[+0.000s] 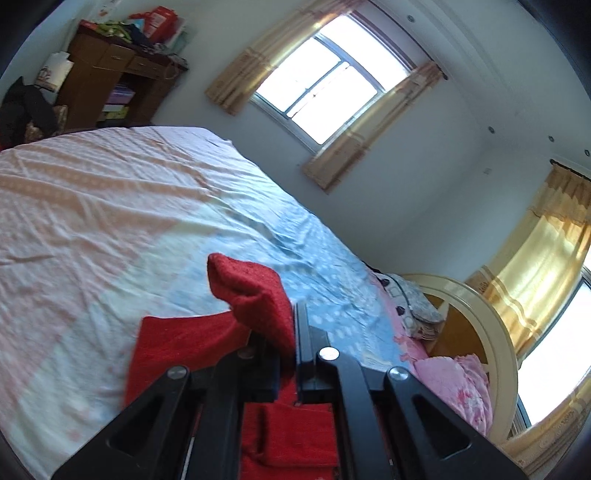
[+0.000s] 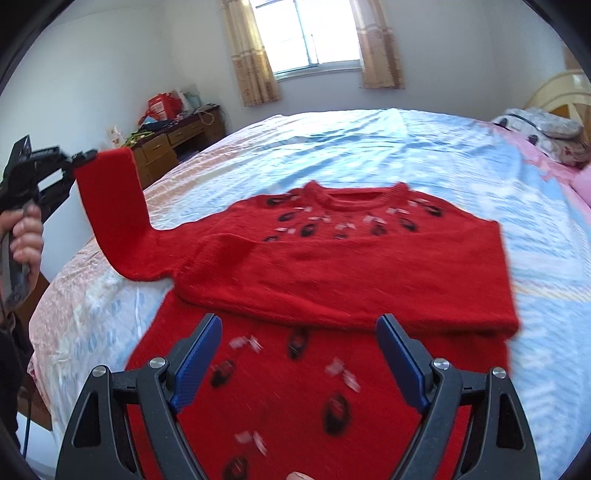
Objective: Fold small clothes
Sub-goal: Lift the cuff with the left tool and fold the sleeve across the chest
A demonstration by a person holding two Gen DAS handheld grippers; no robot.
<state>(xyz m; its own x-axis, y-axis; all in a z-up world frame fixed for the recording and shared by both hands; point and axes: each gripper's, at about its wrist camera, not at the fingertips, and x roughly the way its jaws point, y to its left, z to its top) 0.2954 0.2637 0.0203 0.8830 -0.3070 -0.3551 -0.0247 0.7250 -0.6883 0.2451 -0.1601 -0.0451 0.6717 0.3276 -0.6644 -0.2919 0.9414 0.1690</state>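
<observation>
A red knit sweater with black and white motifs lies on the bed, its right sleeve folded across the chest. My left gripper is shut on the cuff of the left sleeve and holds it up above the bed's left side. In the left wrist view the cuff sticks out between the shut jaws of that gripper. My right gripper is open and empty, hovering just above the sweater's lower body.
The bed has a blue and pink sheet. Pillows and a cream headboard are at the right. A wooden desk with clutter stands by the far wall under a window.
</observation>
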